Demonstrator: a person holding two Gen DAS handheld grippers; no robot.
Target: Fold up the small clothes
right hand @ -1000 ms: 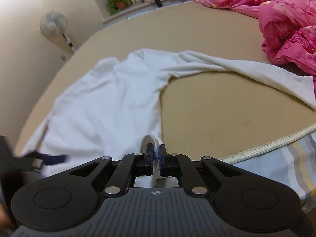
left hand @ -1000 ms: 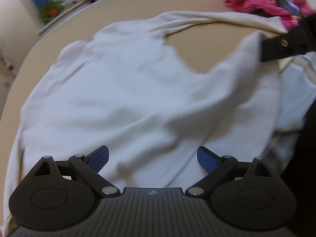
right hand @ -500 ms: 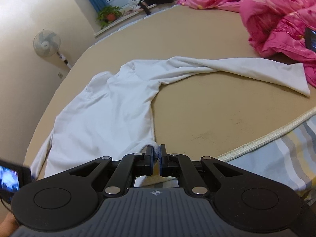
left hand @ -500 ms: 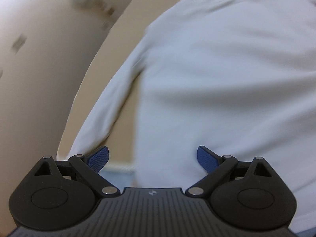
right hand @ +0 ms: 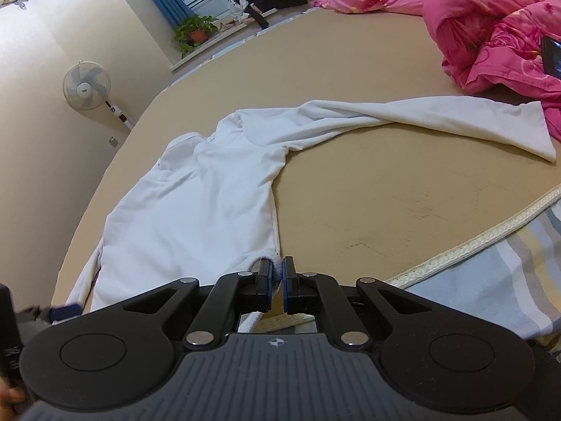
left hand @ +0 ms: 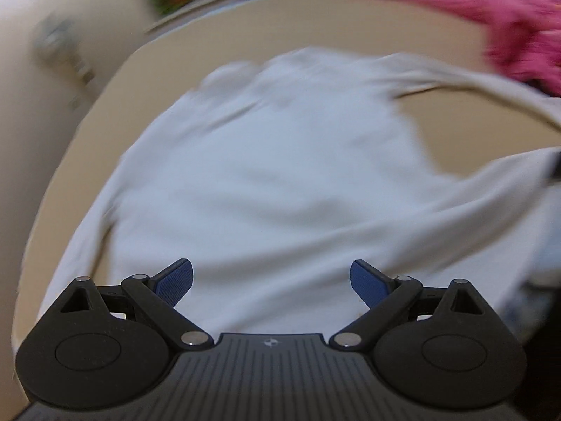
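A white long-sleeved shirt (right hand: 196, 203) lies spread on a tan bed (right hand: 385, 182), collar far, hem near, one sleeve (right hand: 438, 115) stretched out to the right. My right gripper (right hand: 277, 273) is shut on the shirt's near right hem corner at the bed's front edge. My left gripper (left hand: 271, 280) is open and empty, just above the shirt's near hem (left hand: 280, 193); that view is blurred. The left gripper's blue tip shows at the far left of the right wrist view (right hand: 65, 310), by the shirt's left hem corner.
A pink quilt (right hand: 498, 28) is heaped at the bed's far right. A striped sheet (right hand: 491, 280) hangs below the bed's front edge. A white fan (right hand: 87, 86) stands by the left wall and a potted plant (right hand: 194, 31) on the far sill.
The left gripper has swung from the shirt's left side back toward its middle, still open. The right gripper has kept its hold and pulled the hem corner slightly toward the bed's edge.
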